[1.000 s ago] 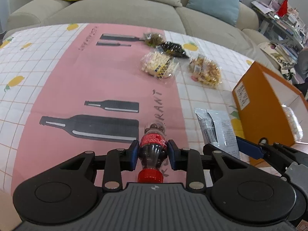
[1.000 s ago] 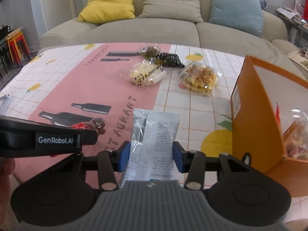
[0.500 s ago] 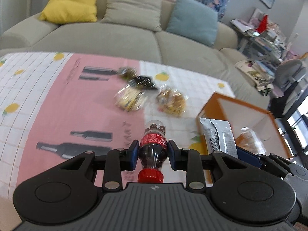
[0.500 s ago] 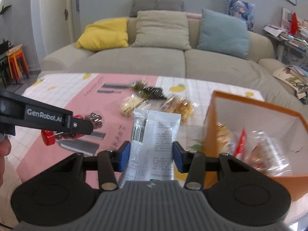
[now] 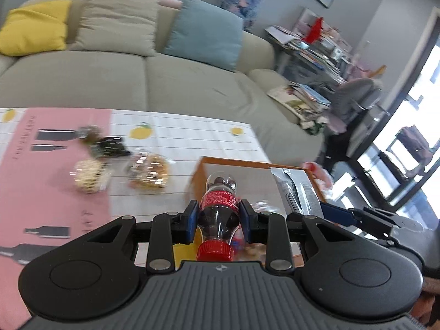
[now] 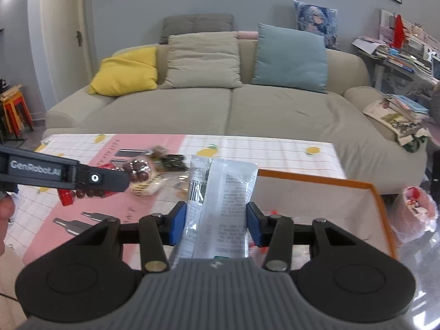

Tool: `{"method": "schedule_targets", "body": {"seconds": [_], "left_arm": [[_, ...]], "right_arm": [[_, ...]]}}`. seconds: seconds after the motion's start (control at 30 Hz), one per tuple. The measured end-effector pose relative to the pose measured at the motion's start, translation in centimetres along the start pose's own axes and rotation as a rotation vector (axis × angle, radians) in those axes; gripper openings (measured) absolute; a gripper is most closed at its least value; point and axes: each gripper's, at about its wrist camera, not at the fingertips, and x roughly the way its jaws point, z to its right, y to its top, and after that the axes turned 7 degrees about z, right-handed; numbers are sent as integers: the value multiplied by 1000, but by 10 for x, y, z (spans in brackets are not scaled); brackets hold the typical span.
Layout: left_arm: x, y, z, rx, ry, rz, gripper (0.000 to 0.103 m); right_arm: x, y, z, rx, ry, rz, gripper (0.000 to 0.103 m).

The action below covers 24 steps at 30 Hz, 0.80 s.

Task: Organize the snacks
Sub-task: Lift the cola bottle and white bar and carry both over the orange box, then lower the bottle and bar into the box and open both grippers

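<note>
Left tongs (image 5: 219, 221) clamp bottle (image 5: 219, 209), cap rearward | right tongs (image 6: 217, 222) clamp packet (image 6: 220, 206) upright | both near box (image 6: 319, 181), 1 o'clock, probably for dropping in

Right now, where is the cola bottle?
The cola bottle is clamped in the left claw, cap toward the camera, raised in front of the orange box. In the right wrist view it shows at left, beside the white packet.

We hold both tools raised side by side: our left tool (image 5: 219, 217) has its blue pads pressed inward on a load, and our right tool (image 6: 217, 221) is likewise clamped.
</note>
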Motion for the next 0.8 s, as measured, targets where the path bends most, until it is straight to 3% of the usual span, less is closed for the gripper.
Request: {"method": "schedule_targets", "body": {"seconds": [0.43, 0.8], "left_arm": [[89, 12, 59, 45, -128, -165, 35], [155, -4, 69, 61, -108, -298, 35]], "right_arm": [[23, 23, 78, -133, -119, -118, 46], [75, 5, 116, -185, -157, -254, 46]]}}
